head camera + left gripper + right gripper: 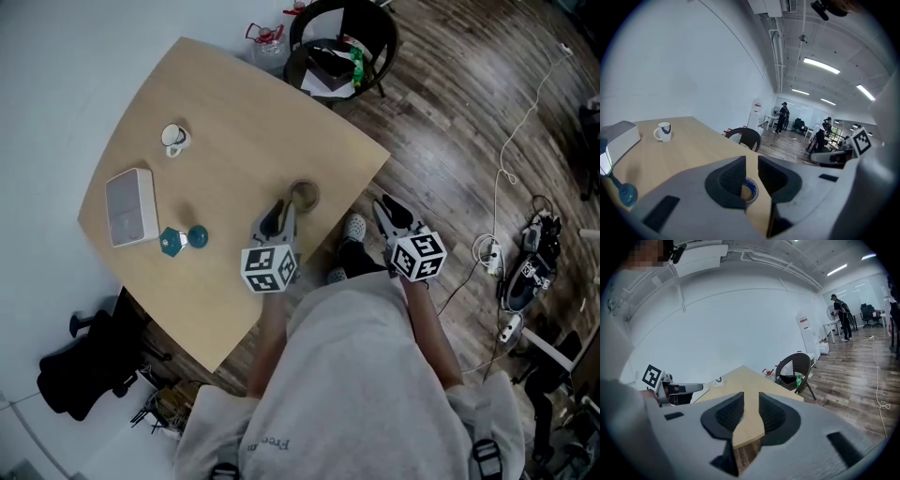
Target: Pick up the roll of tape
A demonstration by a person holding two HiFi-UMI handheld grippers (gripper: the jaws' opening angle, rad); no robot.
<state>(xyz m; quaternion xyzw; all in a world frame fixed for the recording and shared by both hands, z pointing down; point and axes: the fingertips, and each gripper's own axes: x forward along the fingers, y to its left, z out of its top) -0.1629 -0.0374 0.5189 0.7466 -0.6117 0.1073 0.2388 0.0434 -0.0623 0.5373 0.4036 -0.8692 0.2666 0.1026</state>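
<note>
- Wooden floor boards are seen around a light wooden table, which is set against a white wall.
- The roll of tape is laid flat on the table, near the edge on the person's right side.
- The left gripper is held over the table, with its tips just beside the roll; contact cannot be told.
- Its jaws are set a little apart and nothing is gripped; the roll is seen through the gap.
- The right gripper is held past the table edge, over the floor, with its jaws apart and empty.
- A mug, a white box and a teal object are placed further left.
</note>
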